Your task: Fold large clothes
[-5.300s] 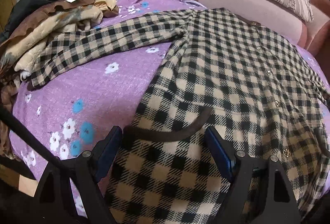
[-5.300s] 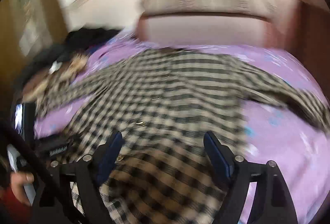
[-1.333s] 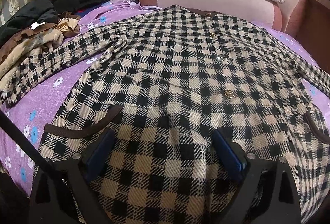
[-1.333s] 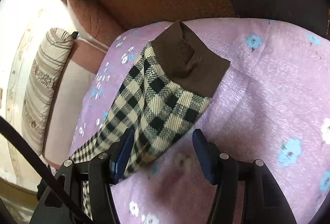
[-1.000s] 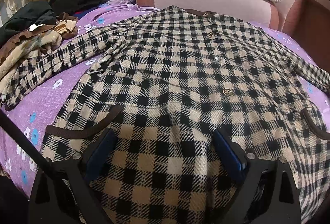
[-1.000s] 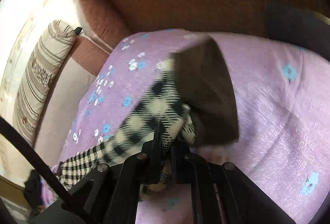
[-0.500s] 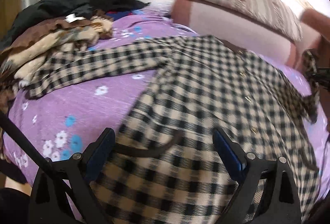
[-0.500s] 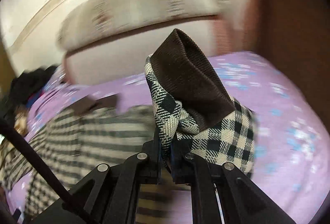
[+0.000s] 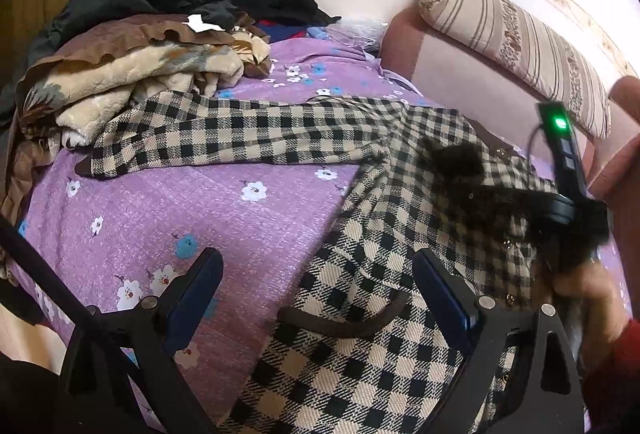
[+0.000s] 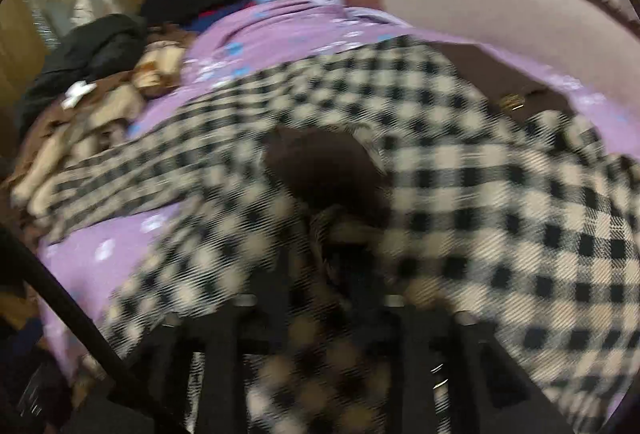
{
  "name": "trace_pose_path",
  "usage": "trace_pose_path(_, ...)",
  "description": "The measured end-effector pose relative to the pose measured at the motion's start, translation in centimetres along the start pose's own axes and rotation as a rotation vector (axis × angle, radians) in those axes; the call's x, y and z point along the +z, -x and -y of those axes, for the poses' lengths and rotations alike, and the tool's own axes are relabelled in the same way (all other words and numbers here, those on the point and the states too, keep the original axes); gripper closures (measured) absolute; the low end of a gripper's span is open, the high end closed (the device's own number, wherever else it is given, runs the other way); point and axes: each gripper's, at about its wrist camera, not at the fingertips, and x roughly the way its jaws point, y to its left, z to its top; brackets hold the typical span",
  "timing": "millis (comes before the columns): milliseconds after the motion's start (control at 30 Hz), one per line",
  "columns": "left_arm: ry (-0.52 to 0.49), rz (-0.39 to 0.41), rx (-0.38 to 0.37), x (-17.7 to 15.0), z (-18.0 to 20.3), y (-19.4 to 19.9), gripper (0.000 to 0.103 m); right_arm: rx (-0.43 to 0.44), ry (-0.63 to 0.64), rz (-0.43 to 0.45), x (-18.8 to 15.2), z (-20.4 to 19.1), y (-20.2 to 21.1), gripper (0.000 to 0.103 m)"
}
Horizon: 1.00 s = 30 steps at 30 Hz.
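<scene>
We see the checked coat (image 9: 392,346) spread on the purple flowered bedspread (image 9: 168,210), its lower front lying just under and ahead of our left gripper (image 9: 318,296), whose two blue-padded fingers (image 9: 440,288) stand wide apart with nothing pinched between them; a brown-trimmed pocket edge curves between them on the cloth. Our right gripper (image 10: 326,274) sits low over the coat's chest, its jaws opening, and the sleeve's brown cuff (image 10: 328,170) lies just ahead of them on the checked front; that view is blurred, so we cannot tell whether the pads touch the cloth. In the left view the right gripper appears at the right edge, carried in a hand (image 9: 588,290) with a red sleeve, a green light lit on its body. We count one coat, two sleeves, one stretched out toward the pile of clothes (image 9: 132,66) and one folded across the front, and one striped pillow (image 9: 524,46) on the padded headboard (image 9: 440,62). The coat is woven in black and cream checks, with brown trim and small gold buttons (image 9: 508,244).
</scene>
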Motion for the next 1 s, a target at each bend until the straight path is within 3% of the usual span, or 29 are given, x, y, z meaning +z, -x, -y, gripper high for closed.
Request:
trace_pose_path(100, 0.004, 0.003, -0.008, 0.2, 0.2, 0.0, 0.008, 0.087, -0.021, 0.033, -1.1, 0.2, 3.4, 0.047)
trace_pose_path(233, -0.031, 0.004, -0.019, 1.4, 1.7, -0.3, 0.008, 0.054, -0.095, 0.076, -3.5, 2.9, 8.7, 0.038)
trace_pose_path(333, -0.065, -0.021, -0.087, 3.1, 3.9, -1.5, 0.008, 0.019, -0.163, 0.095, -5.9, 5.6, 12.0, 0.037)
trace_pose_path(533, -0.148, -0.132, -0.192, 6.8, 9.4, -8.5, 0.008, -0.030, -0.294, 0.151, -10.5, 10.9, 16.1, 0.036)
trace_pose_path(667, -0.122, -0.219, -0.190, 8.3, 11.6, -14.2, 0.008, -0.062, -0.341, 0.159, -10.5, 13.6, 15.9, 0.036)
trace_pose_path(733, -0.106, -0.246, -0.165, 8.9, 12.3, -16.5, 0.020, -0.095, -0.330, 0.169, -10.1, 14.4, 15.8, 0.036)
trace_pose_path(767, -0.102, -0.272, -0.160, 9.1, 12.5, -17.6, 0.059, -0.108, -0.325, 0.173, -9.8, 14.6, 15.6, 0.036)
trace_pose_path(800, -0.106, -0.324, -0.159, 9.3, 12.8, -18.7, 0.083, -0.118, -0.322, 0.175, -9.5, 14.9, 15.5, 0.036)
trace_pose_path(833, -0.102, -0.363, -0.168, 9.7, 13.1, -19.5, 0.089, -0.127, -0.319, 0.181, -9.0, 15.1, 15.4, 0.036)
trace_pose_path(867, -0.103, -0.343, -0.170, 10.4, 13.2, -19.3, 0.091, -0.128, -0.317, 0.191, -8.6, 15.3, 15.3, 0.036)
trace_pose_path(1000, -0.184, -0.197, -0.166, 13.3, 14.3, -17.0, 0.091, -0.119, -0.312, 0.257, -7.1, 15.8, 15.8, 0.036)
